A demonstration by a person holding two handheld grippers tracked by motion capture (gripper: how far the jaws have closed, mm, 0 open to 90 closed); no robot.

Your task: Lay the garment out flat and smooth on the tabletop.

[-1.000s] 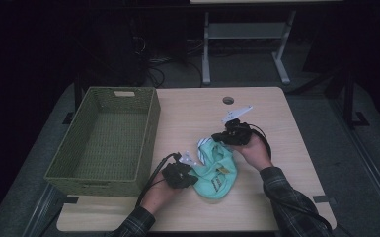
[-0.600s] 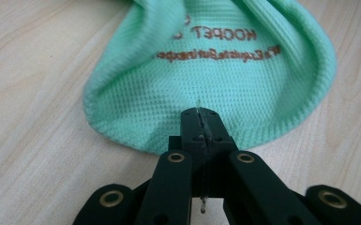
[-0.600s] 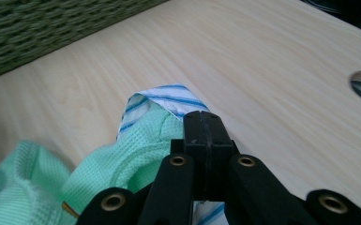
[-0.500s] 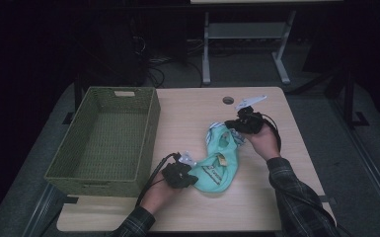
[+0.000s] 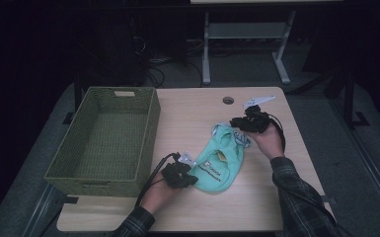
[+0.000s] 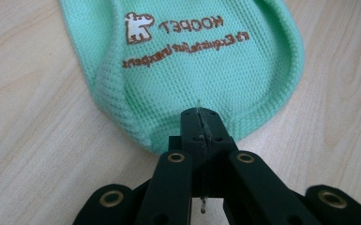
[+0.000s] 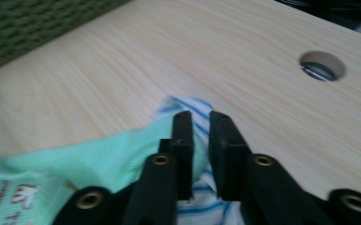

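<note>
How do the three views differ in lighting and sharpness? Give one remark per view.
High view: dim overall, with the surroundings nearly black and the table lit. Left gripper view: bright and sharp, the print on the green garment readable but mirrored. Right gripper view: soft, with the basket and table hole blurred.

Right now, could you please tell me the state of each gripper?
Left gripper: shut on the hem of the green garment.
Right gripper: tongs just opening, slightly apart, striped cloth loose between them.
</note>
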